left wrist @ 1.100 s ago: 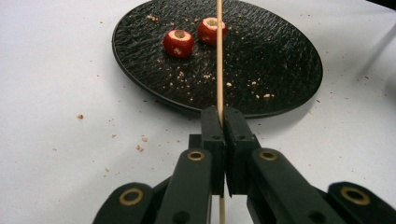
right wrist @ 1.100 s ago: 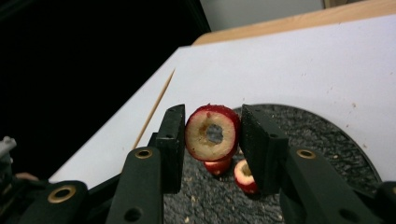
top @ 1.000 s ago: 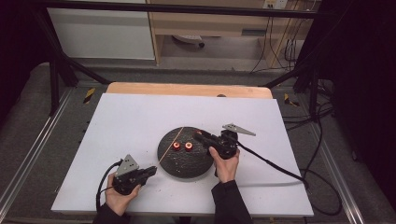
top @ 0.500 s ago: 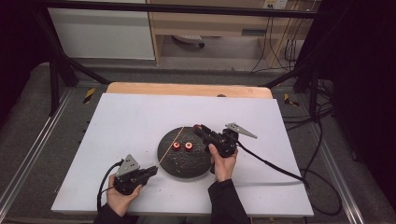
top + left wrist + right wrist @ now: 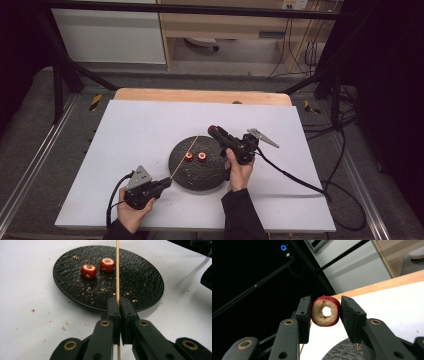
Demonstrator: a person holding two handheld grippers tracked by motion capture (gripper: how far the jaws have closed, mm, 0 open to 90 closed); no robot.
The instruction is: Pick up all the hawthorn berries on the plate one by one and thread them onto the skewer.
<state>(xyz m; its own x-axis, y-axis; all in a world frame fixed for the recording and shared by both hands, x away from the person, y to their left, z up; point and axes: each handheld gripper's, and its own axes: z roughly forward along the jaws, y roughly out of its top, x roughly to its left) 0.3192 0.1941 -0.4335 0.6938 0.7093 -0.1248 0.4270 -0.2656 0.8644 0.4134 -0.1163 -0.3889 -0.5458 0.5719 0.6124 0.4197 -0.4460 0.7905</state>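
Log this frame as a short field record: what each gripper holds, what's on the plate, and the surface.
left gripper: shut on thin wooden skewer, which slants up over the plate
right gripper: shut on cored red fruit ring, lifted above the table
round black textured plate: two cored red fruit pieces, crumbs
surface: white table

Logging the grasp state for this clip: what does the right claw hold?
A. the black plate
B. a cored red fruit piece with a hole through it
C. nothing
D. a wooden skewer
B. In the right gripper view the right claw is shut on the cored red fruit piece, light showing through its hole; the wooden skewer is in the left claw over the black plate.
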